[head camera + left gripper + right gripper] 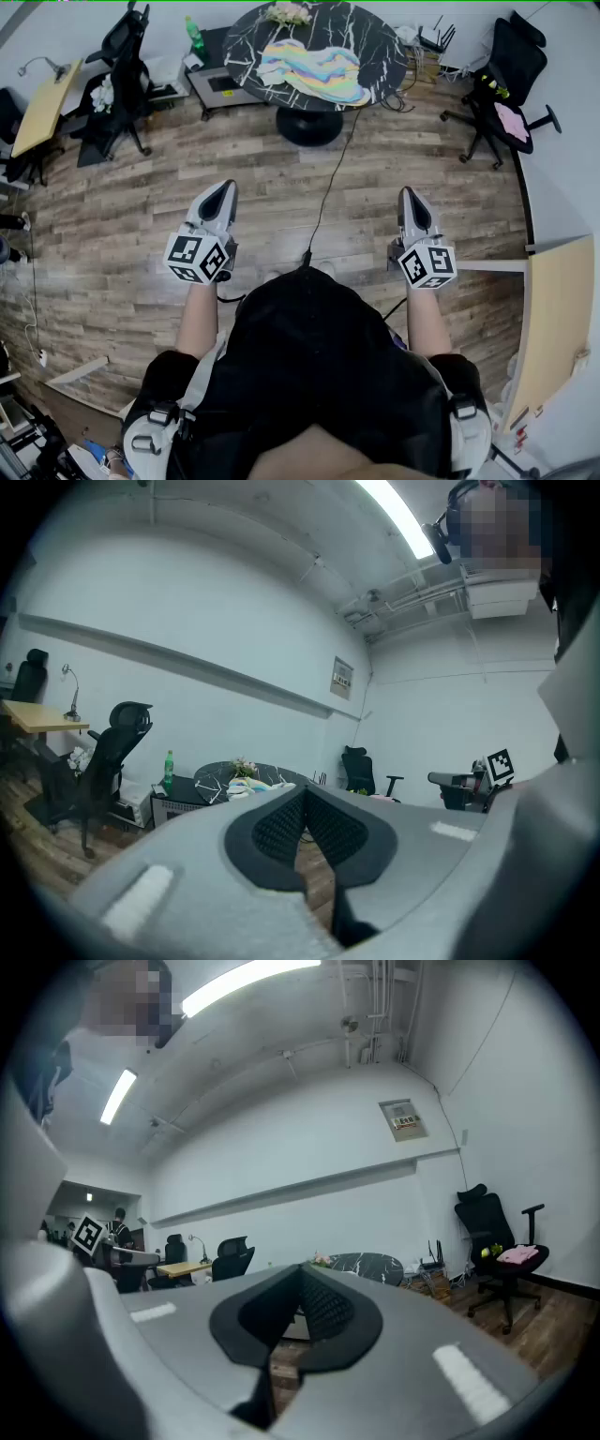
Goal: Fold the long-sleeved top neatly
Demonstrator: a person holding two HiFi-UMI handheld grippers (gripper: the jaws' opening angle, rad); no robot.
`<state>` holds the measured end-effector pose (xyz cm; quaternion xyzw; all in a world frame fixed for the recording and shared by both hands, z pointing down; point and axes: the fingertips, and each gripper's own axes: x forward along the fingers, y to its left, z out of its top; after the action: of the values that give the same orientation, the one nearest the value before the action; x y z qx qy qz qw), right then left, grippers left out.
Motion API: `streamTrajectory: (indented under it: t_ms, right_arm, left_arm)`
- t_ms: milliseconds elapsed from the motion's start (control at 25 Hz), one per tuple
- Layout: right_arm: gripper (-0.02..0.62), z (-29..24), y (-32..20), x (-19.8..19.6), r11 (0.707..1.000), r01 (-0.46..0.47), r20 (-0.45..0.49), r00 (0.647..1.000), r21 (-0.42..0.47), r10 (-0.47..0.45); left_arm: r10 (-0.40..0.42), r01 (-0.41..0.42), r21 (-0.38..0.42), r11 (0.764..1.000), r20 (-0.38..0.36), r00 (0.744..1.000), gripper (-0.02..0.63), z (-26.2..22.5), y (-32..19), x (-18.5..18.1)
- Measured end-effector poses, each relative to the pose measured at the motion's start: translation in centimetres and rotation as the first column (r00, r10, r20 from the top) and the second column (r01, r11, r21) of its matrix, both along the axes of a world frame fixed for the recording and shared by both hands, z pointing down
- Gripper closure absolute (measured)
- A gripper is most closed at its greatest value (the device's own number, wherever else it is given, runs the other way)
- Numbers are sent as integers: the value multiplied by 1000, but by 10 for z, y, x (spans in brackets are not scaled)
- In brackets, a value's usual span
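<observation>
The long-sleeved top (311, 71), in pastel rainbow swirls, lies crumpled on a round black marble table (384, 42) far ahead across the wood floor. Both grippers hover level over the floor, well short of the table, and nothing is between their jaws. My left gripper (224, 190) is shut, and so is my right gripper (410, 196). In the left gripper view the shut left gripper (305, 795) points toward the table (214, 771), where a strip of the top (253, 785) shows. The right gripper view has the shut right gripper (302, 1273) in front of the table (367, 1263).
A cable (330, 178) runs over the floor from the table's pedestal toward me. Black office chairs stand at the left (117, 75) and right (502, 80), the right one with a pink item. A green bottle (194, 36) stands on a low unit beside the table. Light wooden desks (553, 328) flank both sides.
</observation>
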<state>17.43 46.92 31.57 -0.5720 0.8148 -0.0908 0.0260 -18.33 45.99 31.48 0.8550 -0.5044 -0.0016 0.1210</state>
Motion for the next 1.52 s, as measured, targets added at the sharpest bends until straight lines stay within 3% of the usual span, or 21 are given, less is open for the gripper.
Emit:
streamTrajectory:
  t_ms: [560,800,880,960,1080,1200,1240,1520]
  right_arm:
    - [591,-6,-16,25,1000,-4,31,1000,28,3]
    - [584,-26,-15,46,993,1,52,999,120,-7]
    - [464,-28,-14,48,991,27,55,998,134,-35]
    - [399,-29,-13,51,989,45,50,997,144,-53]
    - [321,-36,-11,58,985,52,48,997,167,-61]
    - [188,-47,-8,66,978,50,58,996,200,-63]
    - [166,-50,-7,69,976,51,64,996,210,-66]
    - [164,-48,1,84,973,95,85,990,210,-114]
  left_arm:
    - [18,-18,17,1000,7,1000,600,-8,-15,33]
    - [18,-19,49,999,15,1000,597,-17,-20,59]
    - [9,-10,56,998,19,1000,455,-19,-22,67]
    - [-12,10,62,998,25,1000,363,-20,-24,73]
    - [-57,53,81,995,39,998,288,-25,-23,81]
    - [-84,78,107,991,46,995,208,-33,-19,94]
    - [-86,80,113,990,51,995,182,-34,-17,99]
    - [-78,71,109,992,59,995,179,-37,-2,133]
